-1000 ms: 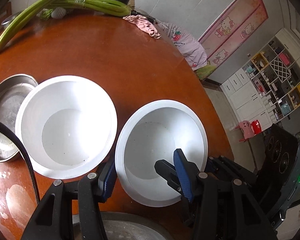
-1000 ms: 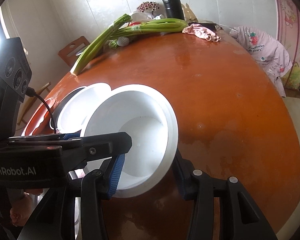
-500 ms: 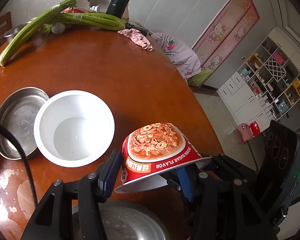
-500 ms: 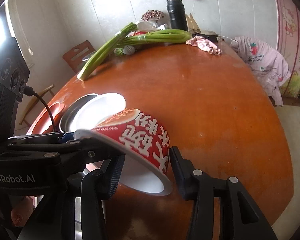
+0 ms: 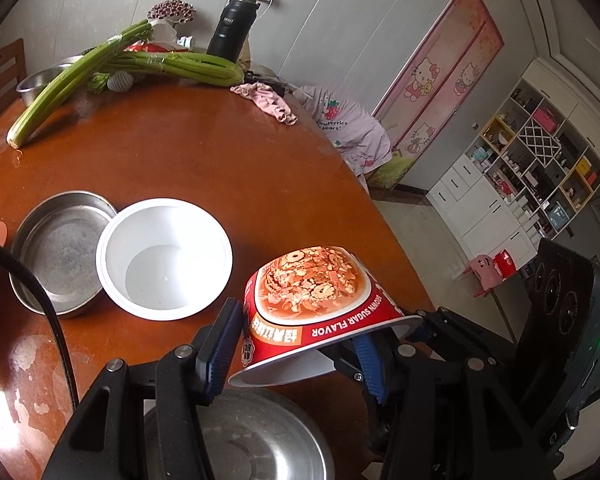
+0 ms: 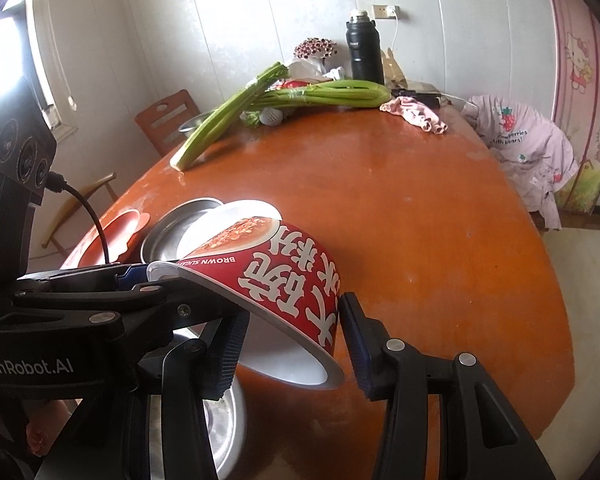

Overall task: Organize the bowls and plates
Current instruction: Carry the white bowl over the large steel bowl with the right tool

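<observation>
While your left tool [image 5: 296, 354] and right tool [image 6: 290, 344] both clamp the red paper bowl [image 5: 312, 300], you hold it tipped bottom-up, clear of the counter [image 5: 204, 160], near its right edge. Item two: white bowl [image 5: 164, 258], upright, touching a steel plate [image 5: 58, 252] toward the left edge; a second steel plate [image 5: 256, 440] lies at the near edge.

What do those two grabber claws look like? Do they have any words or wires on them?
Both are black plastic claws with silver screws and ribbed blue pads on the fingers. The left gripper has white letters reading GenRobot.AI, a black box with three round lenses, and a black cable. The right gripper carries the same lens box, with a small green light.
</observation>
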### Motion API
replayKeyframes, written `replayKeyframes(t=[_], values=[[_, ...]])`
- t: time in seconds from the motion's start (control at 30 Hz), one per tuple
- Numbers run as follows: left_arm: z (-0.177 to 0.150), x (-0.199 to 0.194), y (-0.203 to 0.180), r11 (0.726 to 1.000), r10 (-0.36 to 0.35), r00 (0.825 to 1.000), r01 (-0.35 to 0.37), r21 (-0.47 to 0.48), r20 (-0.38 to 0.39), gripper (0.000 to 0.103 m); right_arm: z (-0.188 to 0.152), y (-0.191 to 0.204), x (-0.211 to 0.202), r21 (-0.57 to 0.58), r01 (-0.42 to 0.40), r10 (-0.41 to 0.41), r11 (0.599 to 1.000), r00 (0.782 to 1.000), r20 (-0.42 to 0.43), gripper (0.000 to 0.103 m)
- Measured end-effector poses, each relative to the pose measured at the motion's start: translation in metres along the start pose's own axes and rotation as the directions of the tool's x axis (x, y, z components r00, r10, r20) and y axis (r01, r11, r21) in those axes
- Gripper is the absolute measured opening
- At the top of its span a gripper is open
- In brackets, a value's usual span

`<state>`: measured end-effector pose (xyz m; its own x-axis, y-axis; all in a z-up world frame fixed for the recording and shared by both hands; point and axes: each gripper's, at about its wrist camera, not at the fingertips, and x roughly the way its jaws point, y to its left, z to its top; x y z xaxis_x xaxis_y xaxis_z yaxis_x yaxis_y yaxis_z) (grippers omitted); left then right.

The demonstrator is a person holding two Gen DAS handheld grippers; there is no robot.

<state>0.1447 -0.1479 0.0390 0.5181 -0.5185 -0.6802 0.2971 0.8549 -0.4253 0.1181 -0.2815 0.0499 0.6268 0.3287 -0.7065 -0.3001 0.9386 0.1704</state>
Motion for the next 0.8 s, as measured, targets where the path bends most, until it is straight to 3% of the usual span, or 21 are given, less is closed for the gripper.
replayKeyframes(t=[0.37, 0.8], values=[[-0.007, -0.041, -0.001, 1.0, 0.002, 0.998, -0.003, 0.022, 0.066, 0.054, 0.007, 0.025, -0.027, -0.041, -0.014, 0.016, 0.999, 0.999, 0.044, 0.049], [-0.04, -0.094, 0.014, 0.999, 0.036, 0.995, -0.037, 0.009, 0.09, 0.054, -0.014, 0.076, -0.05, -0.086, -0.067, 0.071, 0.994, 0.997, 0.04, 0.049]])
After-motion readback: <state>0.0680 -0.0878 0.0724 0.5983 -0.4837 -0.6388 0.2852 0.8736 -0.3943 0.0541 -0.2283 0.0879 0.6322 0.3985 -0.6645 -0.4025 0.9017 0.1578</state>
